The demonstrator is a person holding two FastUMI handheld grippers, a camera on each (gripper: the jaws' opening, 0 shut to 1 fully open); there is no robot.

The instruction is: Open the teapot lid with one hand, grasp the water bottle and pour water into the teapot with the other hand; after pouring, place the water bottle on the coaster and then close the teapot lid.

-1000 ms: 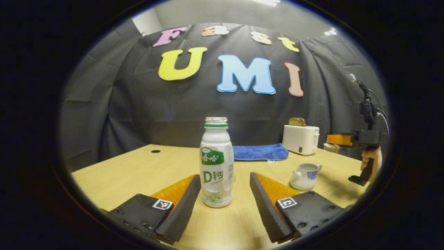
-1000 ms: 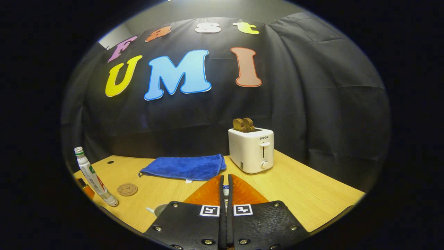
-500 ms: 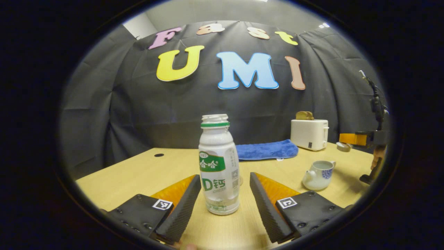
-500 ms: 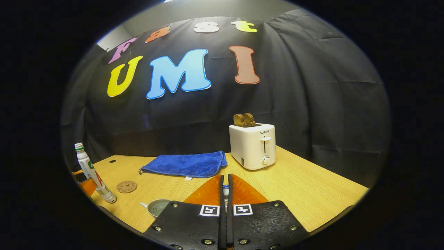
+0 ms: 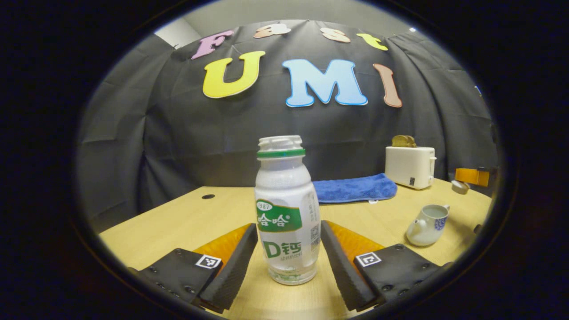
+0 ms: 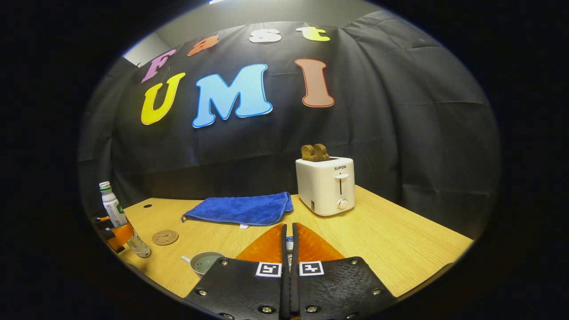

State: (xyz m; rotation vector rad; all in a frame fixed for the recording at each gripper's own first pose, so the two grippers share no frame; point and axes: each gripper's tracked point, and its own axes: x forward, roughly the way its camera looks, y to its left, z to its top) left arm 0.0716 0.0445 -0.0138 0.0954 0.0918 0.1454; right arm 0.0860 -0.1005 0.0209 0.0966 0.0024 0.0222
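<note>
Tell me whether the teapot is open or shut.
Open: the teapot shows a bare round mouth, no lid on it.

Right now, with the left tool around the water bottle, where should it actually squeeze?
Squeeze the water bottle on its straight labelled body, below the narrowing shoulder, coming level from the near side. It stands upright on the table between the open fingers of the left tool, so the flat walls probably suit best.

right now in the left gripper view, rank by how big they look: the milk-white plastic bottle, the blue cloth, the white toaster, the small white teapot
1. Milk-white plastic bottle with green label, though it is closest to the camera, which inflates it.
2. Folded blue cloth.
3. White boxy toaster.
4. Small white ceramic teapot.
Cloth versus toaster is close.
</note>
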